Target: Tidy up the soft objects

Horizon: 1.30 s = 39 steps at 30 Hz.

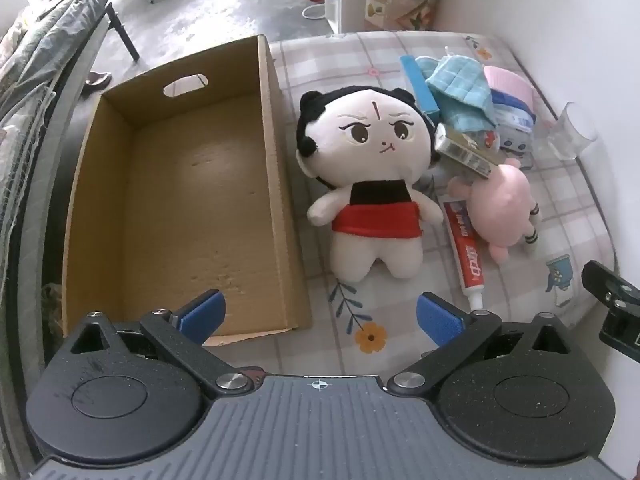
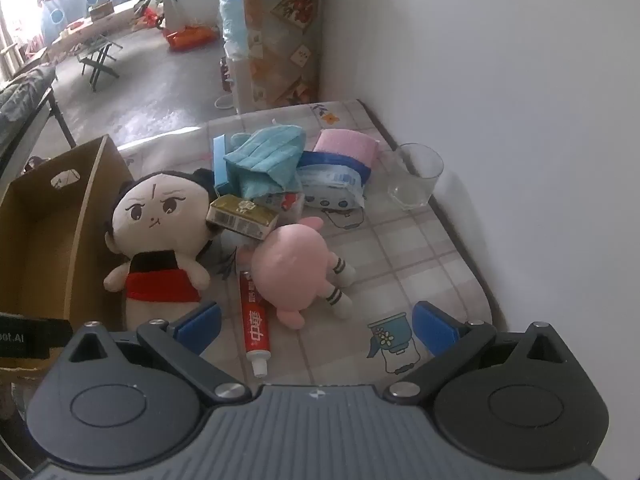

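Note:
A white plush doll with black hair and a red skirt (image 1: 372,184) (image 2: 160,236) lies face up on the checked mat, just right of an empty cardboard box (image 1: 188,184) (image 2: 44,232). A pink plush toy (image 1: 500,204) (image 2: 292,268) lies further right. Behind them sits a blue cloth (image 1: 460,88) (image 2: 264,156) on a pile. My left gripper (image 1: 320,314) hovers open above the mat by the box's near corner, nothing between its blue pads. My right gripper (image 2: 316,322) stands open near the pink toy's lower end, holding nothing.
A red toothpaste tube (image 1: 466,248) (image 2: 255,320) lies between the two plush toys. A small gold carton (image 2: 242,216), a pink roll (image 2: 344,146), a blue-white packet (image 2: 332,180) and a clear glass (image 2: 416,176) crowd the back. A white wall borders the mat's right side.

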Each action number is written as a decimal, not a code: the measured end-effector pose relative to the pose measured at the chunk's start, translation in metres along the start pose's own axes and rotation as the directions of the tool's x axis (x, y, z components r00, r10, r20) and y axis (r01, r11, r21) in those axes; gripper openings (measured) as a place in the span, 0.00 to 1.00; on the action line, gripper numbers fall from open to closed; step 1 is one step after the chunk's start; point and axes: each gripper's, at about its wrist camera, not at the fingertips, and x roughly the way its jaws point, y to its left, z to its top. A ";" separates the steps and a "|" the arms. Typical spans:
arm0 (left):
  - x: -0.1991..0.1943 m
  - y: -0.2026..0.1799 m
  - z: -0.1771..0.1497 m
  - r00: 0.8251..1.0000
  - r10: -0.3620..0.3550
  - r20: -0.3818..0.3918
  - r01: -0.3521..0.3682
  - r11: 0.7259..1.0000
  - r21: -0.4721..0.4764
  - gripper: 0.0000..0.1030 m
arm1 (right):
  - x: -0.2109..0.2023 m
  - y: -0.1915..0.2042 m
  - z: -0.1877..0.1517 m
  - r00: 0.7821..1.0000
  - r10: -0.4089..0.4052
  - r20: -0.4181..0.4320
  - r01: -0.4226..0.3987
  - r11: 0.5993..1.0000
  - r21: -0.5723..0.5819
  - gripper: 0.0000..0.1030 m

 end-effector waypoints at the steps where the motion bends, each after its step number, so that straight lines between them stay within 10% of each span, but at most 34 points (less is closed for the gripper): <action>1: 0.000 0.000 0.000 1.000 0.002 -0.003 -0.002 1.000 0.000 0.99 | 0.000 0.000 0.000 1.000 0.001 0.000 -0.001 1.000 0.000 1.00; 39: 0.008 -0.006 -0.001 1.000 0.020 0.006 -0.021 0.999 0.036 0.99 | 0.008 -0.001 0.005 0.998 -0.049 -0.032 0.049 0.999 0.017 1.00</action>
